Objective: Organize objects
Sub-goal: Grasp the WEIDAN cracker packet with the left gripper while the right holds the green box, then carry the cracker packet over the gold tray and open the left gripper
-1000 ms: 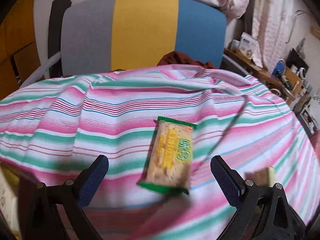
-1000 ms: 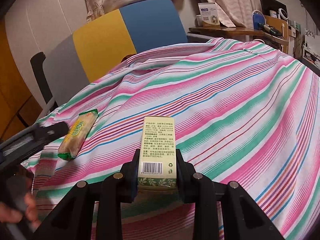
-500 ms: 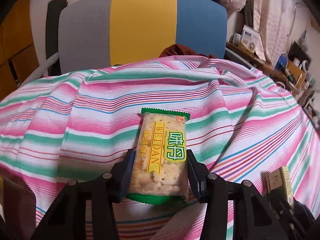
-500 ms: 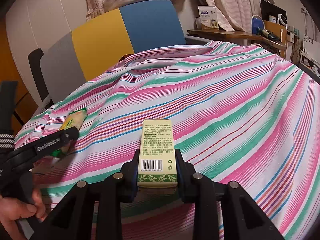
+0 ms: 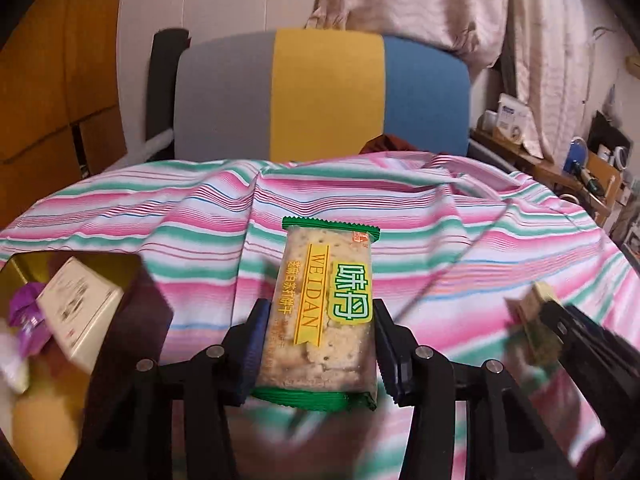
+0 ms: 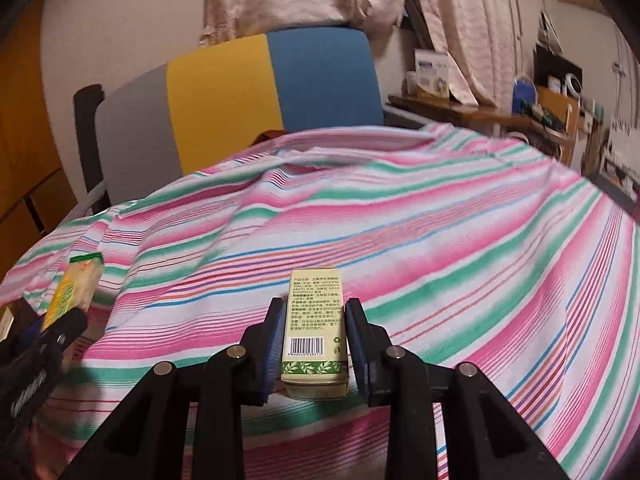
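Observation:
My left gripper (image 5: 318, 344) is shut on a cracker packet (image 5: 324, 304) with green ends and a yellow label, held above the striped cloth (image 5: 460, 248). The packet also shows at the left of the right wrist view (image 6: 76, 292). My right gripper (image 6: 314, 340) is shut on a small cream carton (image 6: 314, 320) with a barcode and a leaf band, held above the cloth. That carton shows blurred at the right of the left wrist view (image 5: 534, 320).
A dark box (image 5: 132, 300) at lower left holds a white carton (image 5: 80, 308) and purple wrappers (image 5: 28, 320). A grey, yellow and blue chair back (image 5: 324, 92) stands behind the table. A cluttered wooden shelf (image 6: 500, 112) is at the right.
My left gripper closed on the cracker packet and lifted it off the cloth, moving left so the dark box came into view. My right gripper kept hold of the carton.

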`<state>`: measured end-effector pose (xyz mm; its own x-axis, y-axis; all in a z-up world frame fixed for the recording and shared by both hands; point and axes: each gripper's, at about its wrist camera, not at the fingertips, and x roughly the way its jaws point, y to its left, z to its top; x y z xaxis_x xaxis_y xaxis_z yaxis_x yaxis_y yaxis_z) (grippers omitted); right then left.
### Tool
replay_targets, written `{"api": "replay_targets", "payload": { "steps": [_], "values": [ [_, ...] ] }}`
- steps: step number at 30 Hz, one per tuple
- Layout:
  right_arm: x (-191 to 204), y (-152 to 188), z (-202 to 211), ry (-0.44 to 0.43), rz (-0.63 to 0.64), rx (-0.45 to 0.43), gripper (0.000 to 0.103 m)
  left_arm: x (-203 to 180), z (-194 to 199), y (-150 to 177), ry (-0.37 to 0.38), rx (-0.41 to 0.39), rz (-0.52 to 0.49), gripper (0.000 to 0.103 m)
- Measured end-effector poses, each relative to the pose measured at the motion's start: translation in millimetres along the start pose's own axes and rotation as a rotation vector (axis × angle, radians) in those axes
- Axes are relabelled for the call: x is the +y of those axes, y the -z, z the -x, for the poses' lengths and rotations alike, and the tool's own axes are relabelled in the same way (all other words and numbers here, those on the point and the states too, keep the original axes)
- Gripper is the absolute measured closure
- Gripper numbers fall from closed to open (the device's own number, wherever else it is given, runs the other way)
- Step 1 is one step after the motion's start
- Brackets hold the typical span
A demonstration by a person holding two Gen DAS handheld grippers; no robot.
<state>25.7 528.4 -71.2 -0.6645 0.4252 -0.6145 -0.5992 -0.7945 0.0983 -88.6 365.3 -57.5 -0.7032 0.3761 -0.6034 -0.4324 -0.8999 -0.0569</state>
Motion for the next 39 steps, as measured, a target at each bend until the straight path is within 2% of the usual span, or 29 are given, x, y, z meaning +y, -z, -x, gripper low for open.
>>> {"api": "replay_targets", "payload": {
  "steps": [5, 13, 19, 24, 34, 39],
  "values": [
    [9.8, -1.1, 5.9, -0.014, 0.052, -0.026, 0.073, -0.6, 37.0, 19.9, 0.048, -0.051, -0.029, 0.053],
    [25.8, -0.4, 12.6, -0.034, 0.136, -0.062, 0.073, 12.9, 96.4, 44.1, 0.096, -0.088, -0.045, 0.053],
    [26.7, -1.1, 12.5, -0.035, 0.140, -0.062, 0.073, 44.6, 137.1, 53.8, 0.130, -0.088, 0.019, 0.053],
    [29.1, 1.7, 18.0, -0.047, 0.160, -0.059, 0.073, 84.7, 154.6, 54.5, 0.086, -0.077, 0.089, 0.053],
    [53.2, 9.5, 40.8, -0.106, 0.273, -0.070, 0.073, 184.6, 154.7, 46.8, -0.048, -0.031, 0.257, 0.053],
    [63.1, 10.4, 58.9, -0.197, 0.209, -0.051, 0.073, 236.9, 138.4, 40.2, -0.121, 0.041, 0.318, 0.053]
  ]
}}
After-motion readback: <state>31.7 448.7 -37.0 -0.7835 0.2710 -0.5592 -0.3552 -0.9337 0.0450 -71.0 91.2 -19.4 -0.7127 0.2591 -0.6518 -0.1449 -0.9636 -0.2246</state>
